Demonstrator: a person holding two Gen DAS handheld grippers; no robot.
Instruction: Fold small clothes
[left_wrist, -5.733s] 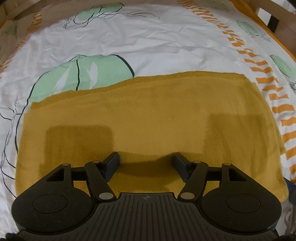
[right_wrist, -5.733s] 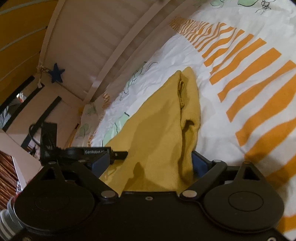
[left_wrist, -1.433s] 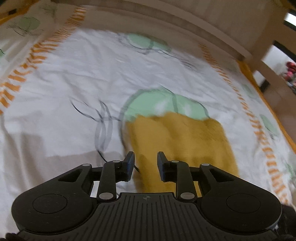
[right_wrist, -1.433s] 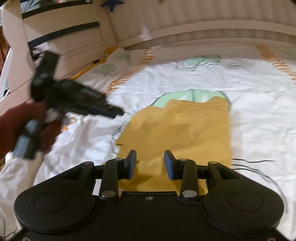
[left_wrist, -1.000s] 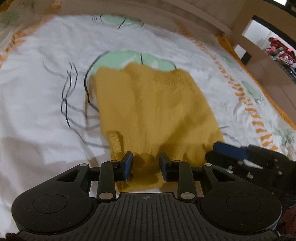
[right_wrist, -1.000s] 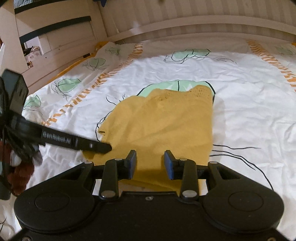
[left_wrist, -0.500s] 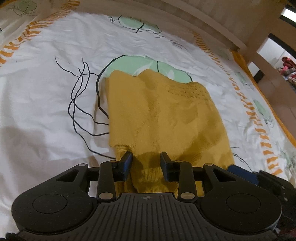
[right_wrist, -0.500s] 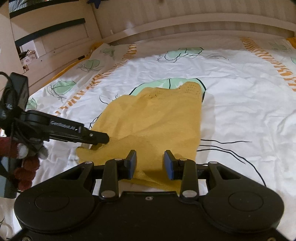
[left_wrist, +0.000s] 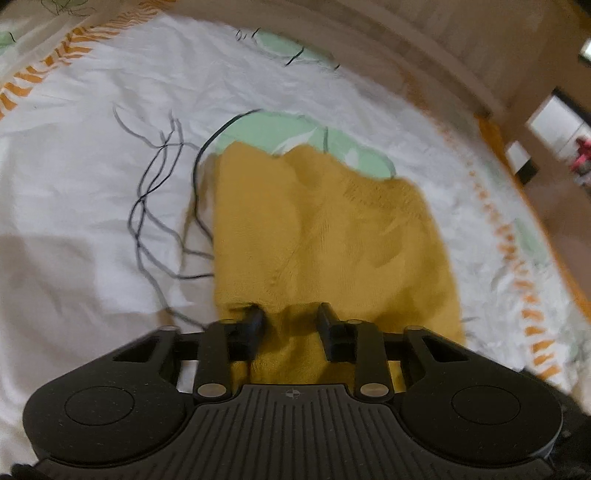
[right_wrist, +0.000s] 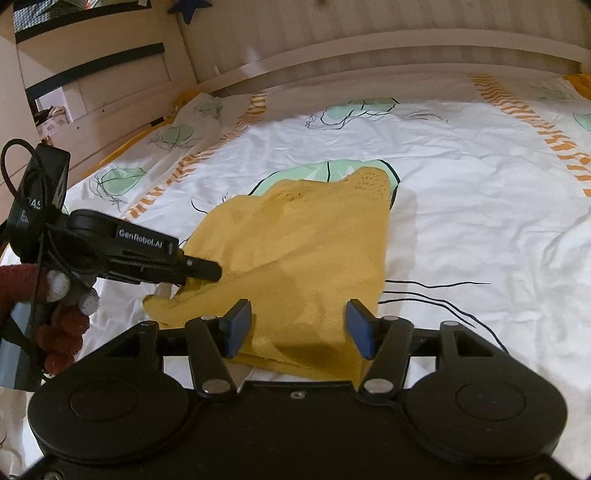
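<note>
A mustard-yellow knit garment (left_wrist: 325, 236) lies folded into a narrow strip on the white bed sheet (left_wrist: 85, 206); it also shows in the right wrist view (right_wrist: 306, 258). My left gripper (left_wrist: 290, 319) is open, its fingers over the garment's near left edge; in the right wrist view (right_wrist: 207, 273) its tip touches the cloth. My right gripper (right_wrist: 299, 328) is open wide over the garment's near end, holding nothing.
The sheet has green leaf prints (right_wrist: 354, 110) and orange stripe bands (right_wrist: 532, 110). A wooden bed rail (right_wrist: 369, 55) runs along the far side. A doorway (left_wrist: 554, 122) shows at the right in the left wrist view.
Both grippers have opened wider, the right one most. The left gripper has moved forward onto the garment's near left edge. The garment lies about as before.
</note>
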